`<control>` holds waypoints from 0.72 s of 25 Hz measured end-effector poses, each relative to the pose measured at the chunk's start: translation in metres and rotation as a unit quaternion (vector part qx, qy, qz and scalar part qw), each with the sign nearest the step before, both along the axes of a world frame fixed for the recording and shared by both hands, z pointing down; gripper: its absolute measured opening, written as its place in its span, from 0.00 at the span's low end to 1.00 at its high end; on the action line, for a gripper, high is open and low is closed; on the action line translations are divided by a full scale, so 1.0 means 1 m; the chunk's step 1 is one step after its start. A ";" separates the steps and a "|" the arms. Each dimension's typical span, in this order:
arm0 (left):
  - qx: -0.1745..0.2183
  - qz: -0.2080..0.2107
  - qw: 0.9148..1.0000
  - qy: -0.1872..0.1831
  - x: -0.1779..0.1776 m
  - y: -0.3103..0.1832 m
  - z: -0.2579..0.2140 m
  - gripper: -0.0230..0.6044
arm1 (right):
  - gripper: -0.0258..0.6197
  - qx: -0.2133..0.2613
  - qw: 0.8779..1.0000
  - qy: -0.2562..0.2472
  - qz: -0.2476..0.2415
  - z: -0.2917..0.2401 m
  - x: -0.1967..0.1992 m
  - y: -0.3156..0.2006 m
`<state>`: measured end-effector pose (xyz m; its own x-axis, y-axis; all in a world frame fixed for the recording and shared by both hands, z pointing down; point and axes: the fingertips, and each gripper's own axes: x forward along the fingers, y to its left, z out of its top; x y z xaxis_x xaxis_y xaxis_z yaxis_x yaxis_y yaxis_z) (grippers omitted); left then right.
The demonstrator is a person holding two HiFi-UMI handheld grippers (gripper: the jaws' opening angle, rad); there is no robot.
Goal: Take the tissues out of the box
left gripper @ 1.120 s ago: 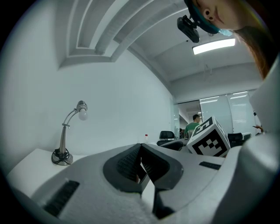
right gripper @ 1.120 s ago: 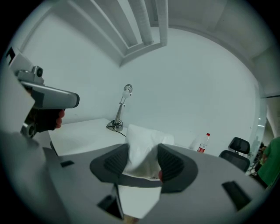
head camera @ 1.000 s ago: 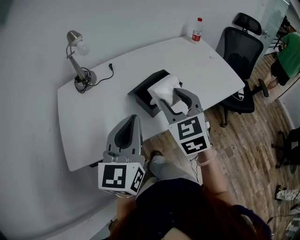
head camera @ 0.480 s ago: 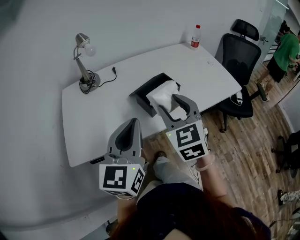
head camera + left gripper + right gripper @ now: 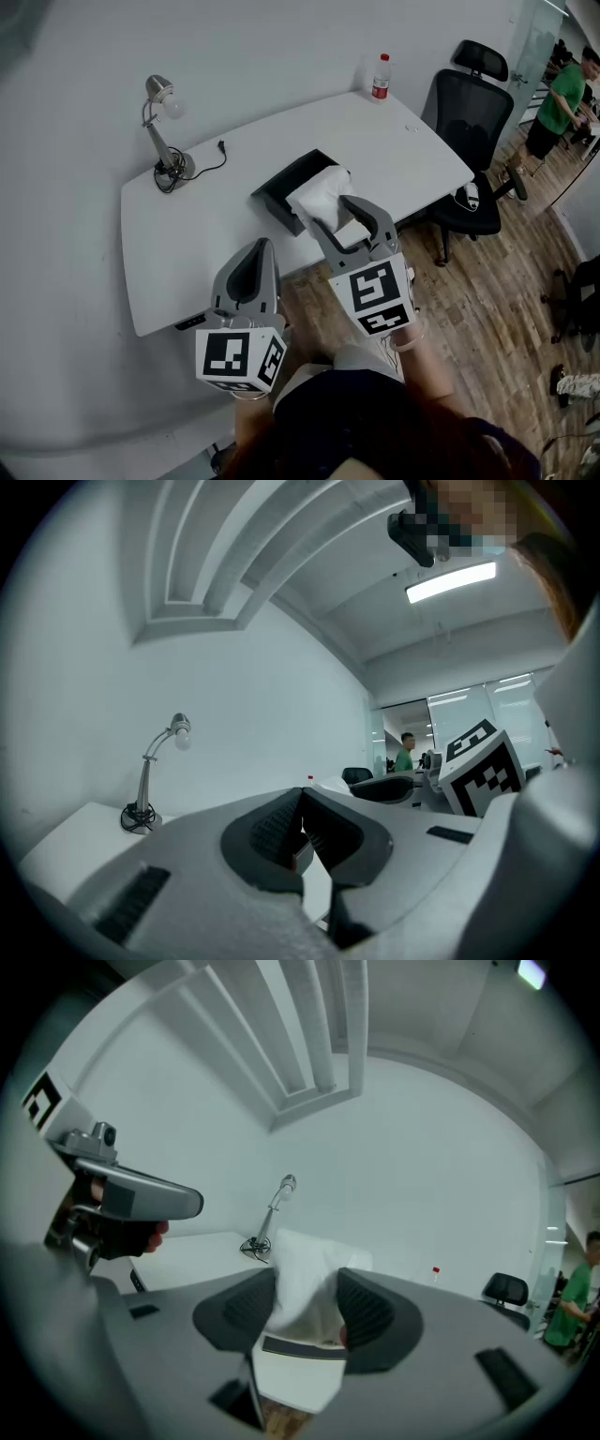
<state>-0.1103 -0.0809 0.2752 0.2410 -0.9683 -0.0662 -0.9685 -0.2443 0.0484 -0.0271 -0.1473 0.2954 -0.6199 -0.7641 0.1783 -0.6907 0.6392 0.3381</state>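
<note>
The white curved-edge table (image 5: 187,234) carries the work. The black rectangular open-topped tissue box (image 5: 279,180) sits close to the table's near edge and at an angle to it, which keeps it within easy reach of both tongs. The white paper tissues (image 5: 317,190) stand up out of the box as one loose, crumpled tuft, with their lower part inside it. That raised tuft is the only part that offers a grip from the side.

My right tongs (image 5: 343,221) are clamped on the white paper tissues. In the right gripper view the tuft (image 5: 302,1274) fills the gap between the two ribbed pads (image 5: 246,1309), and the jaws stand wide because the wad is thick. I judge the grip to be low on the tuft, just above the box's near wall, so that the pull takes the wad rather than tearing one sheet. The right tongs point away from me and slightly downward across the table's near edge, marker cube toward my body.

My left tongs (image 5: 257,253) are closed on nothing: the left gripper view shows their pads (image 5: 272,827) meeting with no material between them. I hold them level, beside the right tongs and short of the box. Judgement: the box looks light and unrestrained, so the left tongs may be needed to hold it down.
</note>
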 end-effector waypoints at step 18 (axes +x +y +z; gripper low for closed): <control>-0.008 -0.029 0.999 -0.014 0.054 0.021 -0.005 0.08 | 0.38 0.014 0.999 -0.013 -0.036 -0.013 0.051 0.033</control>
